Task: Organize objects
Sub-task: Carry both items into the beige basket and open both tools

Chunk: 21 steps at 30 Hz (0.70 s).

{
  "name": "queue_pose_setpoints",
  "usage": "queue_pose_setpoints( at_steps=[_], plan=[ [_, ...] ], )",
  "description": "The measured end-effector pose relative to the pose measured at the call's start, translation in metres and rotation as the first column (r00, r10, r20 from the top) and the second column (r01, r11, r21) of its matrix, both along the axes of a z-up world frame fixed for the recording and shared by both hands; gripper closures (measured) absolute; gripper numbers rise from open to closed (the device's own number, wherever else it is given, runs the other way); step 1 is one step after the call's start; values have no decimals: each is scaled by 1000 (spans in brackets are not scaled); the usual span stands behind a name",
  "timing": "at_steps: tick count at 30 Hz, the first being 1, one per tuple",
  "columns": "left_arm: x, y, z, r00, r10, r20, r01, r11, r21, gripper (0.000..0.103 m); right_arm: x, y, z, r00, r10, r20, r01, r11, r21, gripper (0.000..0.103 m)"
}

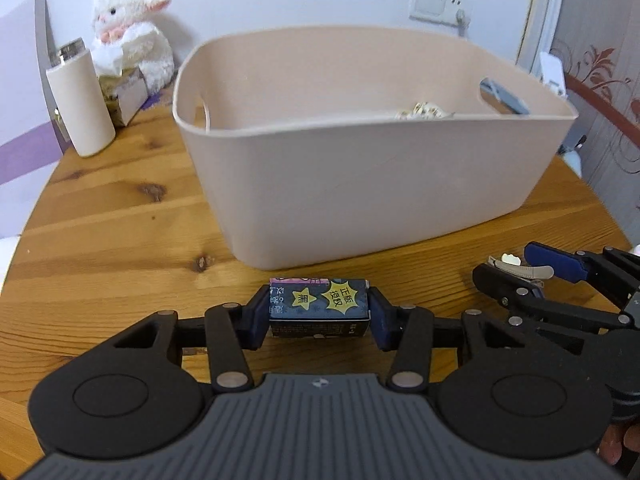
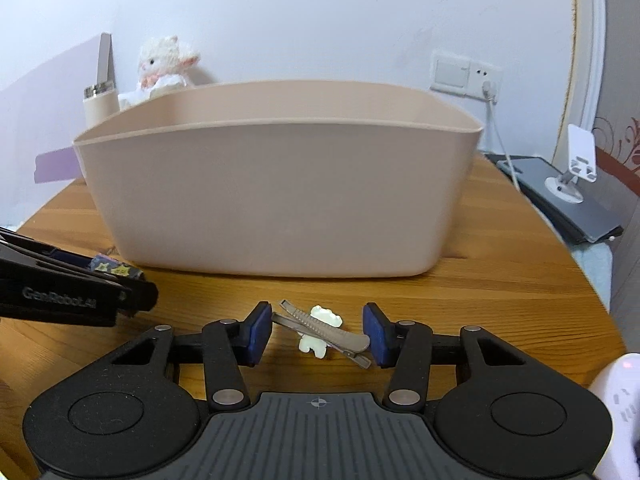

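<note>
**Both grippers on pickups, bin is next**

Left gripper point(image 1: 319, 312) is pinching the small dark box point(image 1: 319, 307), pads flat against both its short ends, box apparently on the wooden table point(image 1: 100, 216) just in front of the pink bin point(image 1: 360, 184). Whether it has left the surface, can't tell from here.

Right gripper point(image 2: 316, 334) is spread around the hair clip point(image 2: 320, 332) (metal clip with a pale bear charm); the clip lies diagonal on the table between the pads, possibly touching them at each tip, not yet squeezed.

My read: grasp stage for both items. Next move calls for the right to close on the clip (thin, angled, could pivot or slip), then both lift over the near rim and release inside.

Hard to see:
- Bin contents mostly hidden by the near wall; only a pale, beady something point(image 1: 424, 112) peeks up near the right handle slot.
- The box's print is partly blurred and partly covered by the pads.
- Right gripper is cut off at the left view's edge.
</note>
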<state>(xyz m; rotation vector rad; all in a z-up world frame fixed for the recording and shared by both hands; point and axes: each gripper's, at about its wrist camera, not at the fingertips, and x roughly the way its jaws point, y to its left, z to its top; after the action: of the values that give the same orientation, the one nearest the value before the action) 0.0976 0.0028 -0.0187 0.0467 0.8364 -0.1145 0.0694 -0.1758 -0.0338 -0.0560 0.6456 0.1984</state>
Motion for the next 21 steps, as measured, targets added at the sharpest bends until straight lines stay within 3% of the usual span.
queue_pose_setpoints(
  at_steps=[9,21],
  plan=[
    [-21,-6,39,994,-28,103,24,999,37,52,-10,-3,41,992,-17,124,17,1000,-1,56],
    [-19,3,85,981,7,196,0,999,-34,52,-8,-14,90,963,-39,268,33,999,26,56]
  ],
)
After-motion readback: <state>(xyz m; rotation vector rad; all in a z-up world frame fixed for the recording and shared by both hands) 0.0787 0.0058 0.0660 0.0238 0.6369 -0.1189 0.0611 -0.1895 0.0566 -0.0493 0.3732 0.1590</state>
